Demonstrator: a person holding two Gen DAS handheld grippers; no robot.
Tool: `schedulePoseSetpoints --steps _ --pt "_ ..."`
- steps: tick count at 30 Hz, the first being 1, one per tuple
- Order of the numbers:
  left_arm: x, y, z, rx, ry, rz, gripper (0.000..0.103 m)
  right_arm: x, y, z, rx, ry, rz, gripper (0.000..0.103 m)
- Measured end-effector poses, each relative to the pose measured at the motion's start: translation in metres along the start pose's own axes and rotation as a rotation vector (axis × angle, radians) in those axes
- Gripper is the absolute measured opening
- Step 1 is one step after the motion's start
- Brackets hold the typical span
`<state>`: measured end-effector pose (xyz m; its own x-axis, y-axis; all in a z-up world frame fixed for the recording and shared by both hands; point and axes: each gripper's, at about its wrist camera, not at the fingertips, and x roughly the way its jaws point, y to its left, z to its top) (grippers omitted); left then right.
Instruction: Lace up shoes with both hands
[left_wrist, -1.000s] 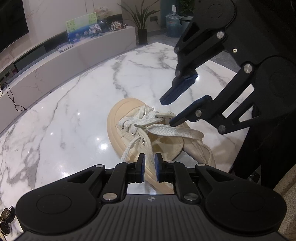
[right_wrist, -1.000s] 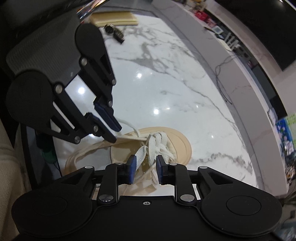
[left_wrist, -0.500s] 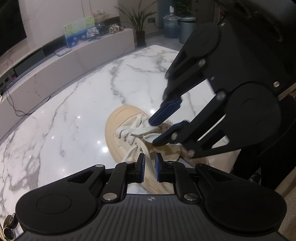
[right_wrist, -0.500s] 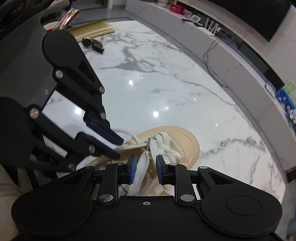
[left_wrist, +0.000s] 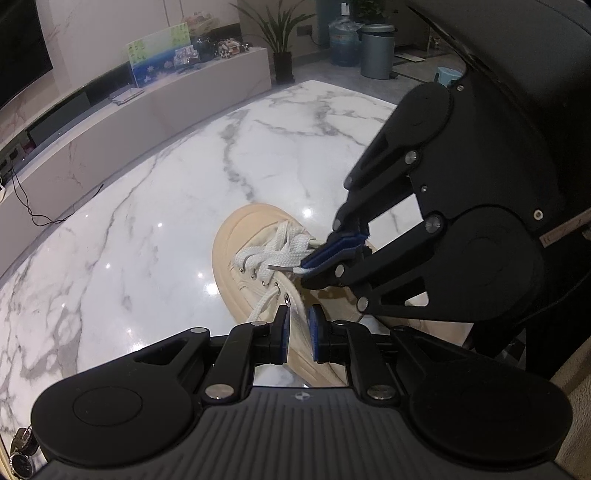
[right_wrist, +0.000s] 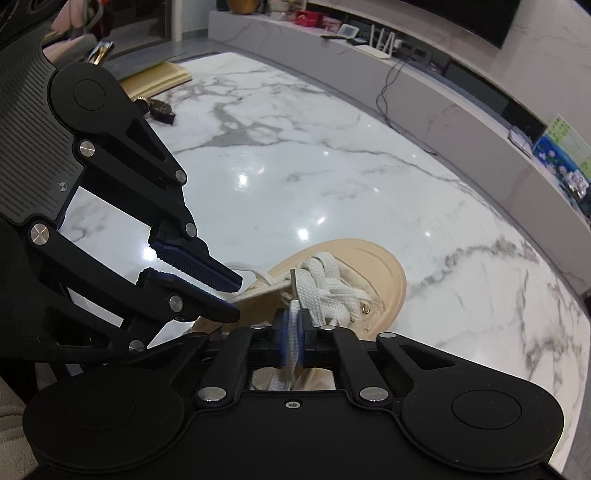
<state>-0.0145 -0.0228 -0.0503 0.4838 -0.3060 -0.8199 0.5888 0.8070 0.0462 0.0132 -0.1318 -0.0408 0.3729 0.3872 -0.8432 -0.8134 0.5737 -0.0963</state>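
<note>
Shoe (left_wrist: 255, 280) lying on marble counter (left_wrist: 155, 206). Right claw (right_wrist: 293, 332) pinching flat white lace (right_wrist: 293, 341) tight. Left claw (left_wrist: 298, 334) standing slightly parted, another lace end (left_wrist: 295, 314) running between, grip unclear.

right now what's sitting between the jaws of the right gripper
A flat white shoelace: the right gripper has its blue pads pinched on it, above the tan shoe. The right wrist view shows this; the left wrist view shows the same grip from the side.
</note>
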Motion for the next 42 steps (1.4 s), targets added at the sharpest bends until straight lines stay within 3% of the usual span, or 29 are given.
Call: schedulePoseSetpoints --steps 16,27,42 --pt "-0.001 0.004 0.005 -0.017 0.025 0.033 0.006 -0.019 0.007 -0.006 0.002 -0.065 -0.004 0.002" --pt "0.001 0.005 0.007 -0.026 0.065 0.062 0.007 -0.020 0.014 -0.011 -0.033 -0.041 0.008 0.002" --pt "-0.007 0.007 0.003 -0.061 0.055 0.034 0.007 -0.016 0.012 -0.012 -0.037 -0.027 -0.001 0.002"
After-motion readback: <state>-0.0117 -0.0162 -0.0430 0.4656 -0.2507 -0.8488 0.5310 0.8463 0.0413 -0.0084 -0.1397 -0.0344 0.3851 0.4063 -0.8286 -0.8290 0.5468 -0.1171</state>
